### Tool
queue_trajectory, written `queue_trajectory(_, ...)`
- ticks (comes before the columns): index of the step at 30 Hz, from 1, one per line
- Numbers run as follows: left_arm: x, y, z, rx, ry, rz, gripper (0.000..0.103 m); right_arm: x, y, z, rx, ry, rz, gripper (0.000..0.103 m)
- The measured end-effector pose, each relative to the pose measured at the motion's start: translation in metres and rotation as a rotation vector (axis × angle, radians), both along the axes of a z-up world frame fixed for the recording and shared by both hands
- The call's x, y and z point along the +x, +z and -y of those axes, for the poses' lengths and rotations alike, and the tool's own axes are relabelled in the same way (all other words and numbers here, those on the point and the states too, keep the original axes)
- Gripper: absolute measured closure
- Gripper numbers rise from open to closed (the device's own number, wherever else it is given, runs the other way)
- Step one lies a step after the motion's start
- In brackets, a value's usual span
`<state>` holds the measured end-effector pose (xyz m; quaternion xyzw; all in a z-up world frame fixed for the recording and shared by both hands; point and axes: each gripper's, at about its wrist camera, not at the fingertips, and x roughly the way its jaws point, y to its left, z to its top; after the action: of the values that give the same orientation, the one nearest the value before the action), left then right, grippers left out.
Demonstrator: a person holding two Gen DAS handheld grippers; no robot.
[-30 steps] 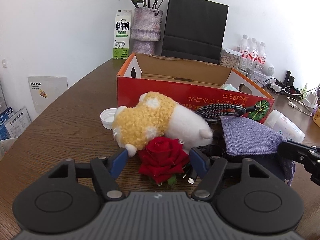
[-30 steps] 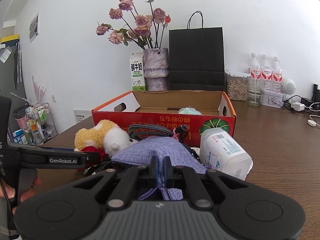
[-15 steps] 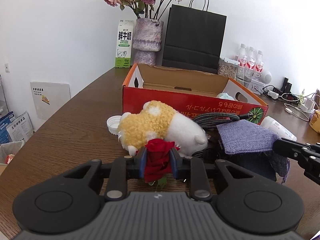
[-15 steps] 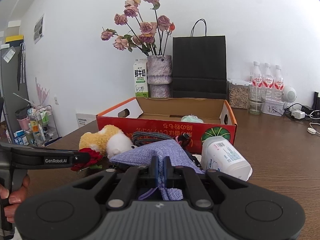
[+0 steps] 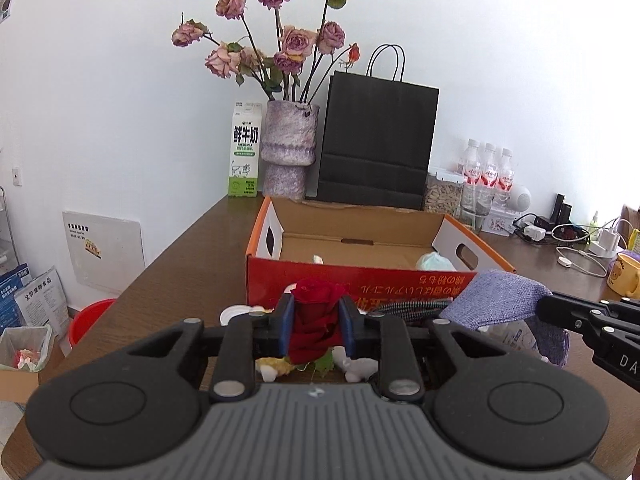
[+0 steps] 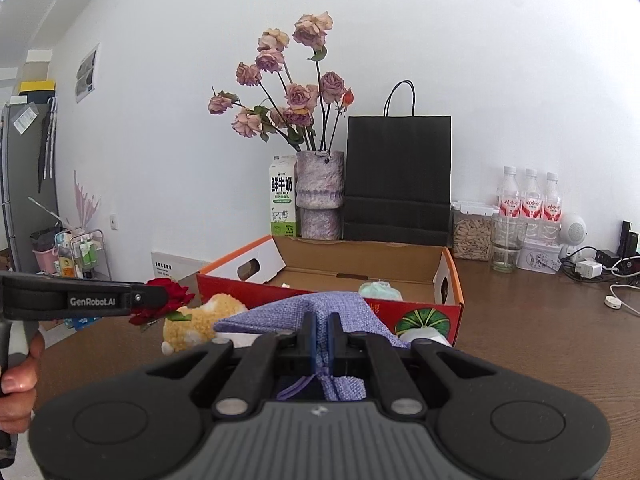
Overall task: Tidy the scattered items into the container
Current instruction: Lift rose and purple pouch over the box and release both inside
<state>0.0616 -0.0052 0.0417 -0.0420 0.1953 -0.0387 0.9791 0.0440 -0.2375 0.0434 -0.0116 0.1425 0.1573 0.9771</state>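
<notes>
Two views: we go through the left wrist first, then the right wrist.
Left wrist, tool: our left gripper point(image 5: 315, 322) has its blue-padded fingers point(image 5: 285, 324) closed in on the red rose point(image 5: 316, 320), pinching the bloom from both sides.
Left wrist, rose position: we carry it clear of the wooden table point(image 5: 192, 264), in front of the near red wall of the cardboard box point(image 5: 360, 276).
Left wrist, box: open-topped, with a pale green bundle point(image 5: 434, 261) lying in its right part.
Left wrist, below the tool: we see bits of the plush toy point(image 5: 272, 368) under the fingers and a white lid point(image 5: 236, 314) on the table just left of them.
Left wrist, right edge: the purple fabric pouch point(image 5: 496, 300) hangs from our other tool.
Right wrist, tool: our right gripper point(image 6: 321, 340) is closed almost completely, its fingers point(image 6: 307, 338) clamped on a fold of the purple fabric pouch point(image 6: 304, 312).
Right wrist, pouch position: we hold it raised in front of the cardboard box point(image 6: 424, 312), short of its near wall.
Right wrist, left side: the left gripper point(image 6: 158, 300) reaches in holding the red rose point(image 6: 170, 300), above the plush toy point(image 6: 200, 322) on the table.
Right wrist, beside the pouch: a white bottle point(image 6: 424, 334) peeks out at the box's near right corner.
Backdrop: a vase of dried roses point(image 6: 320, 196), a milk carton point(image 6: 283, 206) and a black paper bag point(image 6: 398, 178) stand behind the box.
</notes>
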Motion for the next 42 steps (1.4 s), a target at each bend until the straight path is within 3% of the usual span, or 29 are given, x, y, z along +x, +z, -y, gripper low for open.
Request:
queue_trajectory(8, 0.024, 0.032, 0.011, -0.003, -0.002, 0.092, 0.079, 0.028, 0.029, 0.001, 0.017, -0.038, 0.09, 0.099)
queue_trajectory(19, 0.105, 0.043, 0.035, -0.021, 0.029, 0.128, 0.079, 0.133, 0.046, -0.016, 0.053, -0.122, 0.078, 0.099)
queue_trajectory(25, 0.165, 0.035, 0.036, -0.045, 0.074, 0.102, 0.078, 0.193, 0.035, -0.024, 0.095, -0.187, 0.003, 0.099)
queue_trajectory(28, 0.188, 0.018, 0.035, -0.048, 0.084, 0.067, 0.078, 0.208, 0.02, -0.026, 0.079, -0.195, -0.035, 0.099)
queue_trajectory(31, 0.204, 0.0, 0.035, -0.023, 0.077, -0.02, 0.078, 0.216, 0.009, -0.026, 0.059, -0.2, -0.084, 0.099)
queue_trajectory(34, 0.209, -0.009, 0.033, -0.026, 0.083, -0.057, 0.078, 0.221, 0.003, -0.027, 0.052, -0.198, -0.112, 0.099)
queue_trajectory(42, 0.205, -0.012, 0.034, 0.003, 0.097, -0.052, 0.078, 0.223, -0.004, -0.024, 0.051, -0.201, -0.137, 0.098)
